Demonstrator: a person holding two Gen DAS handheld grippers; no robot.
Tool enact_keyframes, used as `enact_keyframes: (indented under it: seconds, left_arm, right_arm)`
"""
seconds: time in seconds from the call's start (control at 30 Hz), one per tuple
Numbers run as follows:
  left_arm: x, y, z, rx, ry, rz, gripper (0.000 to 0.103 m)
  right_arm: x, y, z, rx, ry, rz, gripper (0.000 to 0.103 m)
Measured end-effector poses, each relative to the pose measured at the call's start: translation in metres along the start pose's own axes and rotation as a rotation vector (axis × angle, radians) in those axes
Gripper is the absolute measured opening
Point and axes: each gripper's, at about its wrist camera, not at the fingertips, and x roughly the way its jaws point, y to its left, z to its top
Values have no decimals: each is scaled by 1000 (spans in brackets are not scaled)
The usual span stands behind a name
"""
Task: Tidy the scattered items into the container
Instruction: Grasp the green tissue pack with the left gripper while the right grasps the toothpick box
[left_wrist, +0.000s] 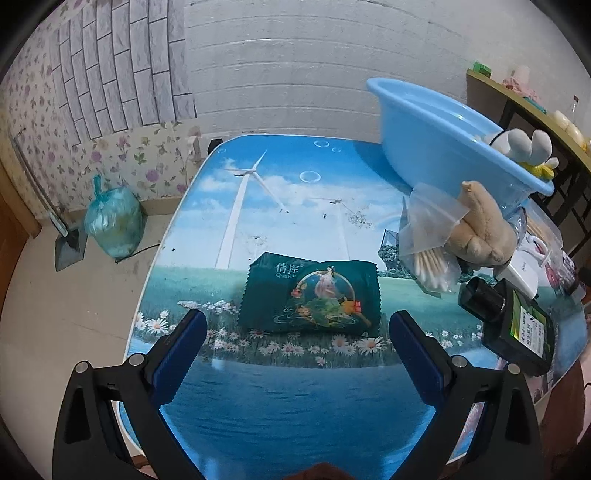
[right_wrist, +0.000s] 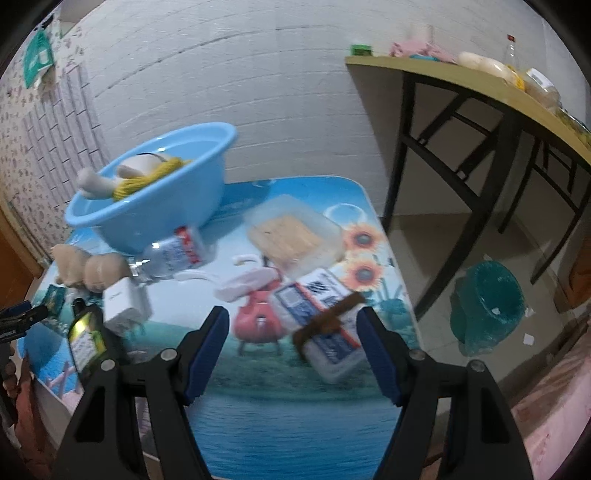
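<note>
A blue basin (left_wrist: 436, 136) stands on the table with a white and yellow plush toy (left_wrist: 524, 147) in it; it also shows in the right wrist view (right_wrist: 155, 199). A dark green packet (left_wrist: 314, 295) lies flat just ahead of my open left gripper (left_wrist: 297, 325). A bag of cotton swabs (left_wrist: 432, 240), a tan plush (left_wrist: 484, 229) and a dark bottle (left_wrist: 513, 325) lie to its right. My open right gripper (right_wrist: 291, 325) hovers over a white pack with a brown band (right_wrist: 325, 328).
A clear box of sticks (right_wrist: 291, 232), a water bottle (right_wrist: 177, 254), a white charger (right_wrist: 125, 302) and a white clip (right_wrist: 243, 284) lie on the table (right_wrist: 288, 406). A shelf table (right_wrist: 461, 85) stands right. A teal bin (right_wrist: 487, 302) and a rubbish bag (left_wrist: 112, 221) sit on the floor.
</note>
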Motion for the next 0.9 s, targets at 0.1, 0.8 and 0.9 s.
enact_keyframes:
  seconds: [0.1, 0.8, 0.9]
  left_arm:
    - [3, -5, 0, 28, 3, -2, 99]
    - [7, -22, 0, 109, 6, -46, 59]
    - [5, -21, -1, 107, 1, -49, 54]
  right_arm:
    - [7, -10, -1, 0, 18, -28, 75]
    - [23, -10, -7, -62, 63, 32, 78]
    - [21, -7, -8, -73, 62, 32, 64]
